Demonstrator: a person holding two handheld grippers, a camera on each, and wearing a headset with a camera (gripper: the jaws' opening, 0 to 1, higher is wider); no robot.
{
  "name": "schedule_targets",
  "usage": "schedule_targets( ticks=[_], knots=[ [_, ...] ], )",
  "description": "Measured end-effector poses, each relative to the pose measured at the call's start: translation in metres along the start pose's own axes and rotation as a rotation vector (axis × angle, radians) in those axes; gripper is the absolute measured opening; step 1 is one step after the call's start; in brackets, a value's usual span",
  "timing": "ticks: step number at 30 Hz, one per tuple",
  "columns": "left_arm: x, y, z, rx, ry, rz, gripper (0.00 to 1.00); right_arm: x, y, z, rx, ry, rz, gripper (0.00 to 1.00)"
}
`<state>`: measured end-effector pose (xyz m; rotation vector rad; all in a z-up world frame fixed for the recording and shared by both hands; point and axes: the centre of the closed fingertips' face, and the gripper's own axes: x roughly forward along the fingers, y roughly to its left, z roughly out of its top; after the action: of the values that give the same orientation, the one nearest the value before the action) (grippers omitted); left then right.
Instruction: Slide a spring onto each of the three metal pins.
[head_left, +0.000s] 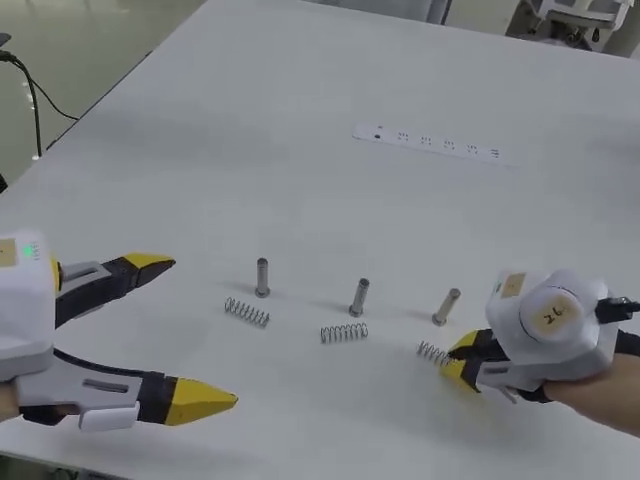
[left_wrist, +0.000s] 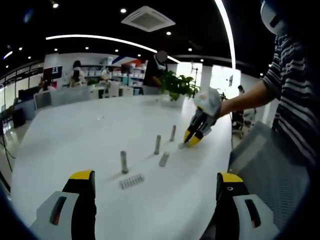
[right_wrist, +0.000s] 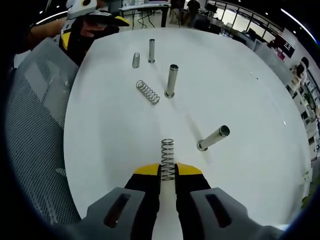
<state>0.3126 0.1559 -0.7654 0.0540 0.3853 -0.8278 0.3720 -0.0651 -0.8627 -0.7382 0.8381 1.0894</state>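
Three short metal pins stand in a row on the white table: left pin (head_left: 262, 277), middle pin (head_left: 359, 296), right pin (head_left: 446, 306). A spring lies in front of each. My right gripper (right_wrist: 168, 176) is shut on the near end of the right spring (right_wrist: 168, 150), which lies flat on the table beside the right pin (right_wrist: 214, 138); the same gripper (head_left: 463, 360) and spring (head_left: 432, 352) appear in the head view. My left gripper (head_left: 185, 330) hovers open to the left of the left spring (head_left: 247, 312), holding nothing. The middle spring (head_left: 344, 332) lies untouched.
A white power strip (head_left: 430, 143) lies farther back on the table (head_left: 300, 150). A grey mesh chair (right_wrist: 40, 125) stands at the table's near edge. Chairs and desks fill the room beyond the table.
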Motion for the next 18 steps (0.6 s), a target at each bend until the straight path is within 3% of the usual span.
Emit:
schedule_targets(
  ticks=[9,18],
  knots=[
    [0.009,-0.010,0.003,0.016,0.009,-0.036,0.98,-0.014,0.007,0.011,-0.028,-0.026,0.007,0.08],
    [0.018,-0.026,0.009,0.005,-0.001,-0.118,0.95,-0.027,0.019,0.024,-0.090,-0.053,0.015,0.08]
  ],
)
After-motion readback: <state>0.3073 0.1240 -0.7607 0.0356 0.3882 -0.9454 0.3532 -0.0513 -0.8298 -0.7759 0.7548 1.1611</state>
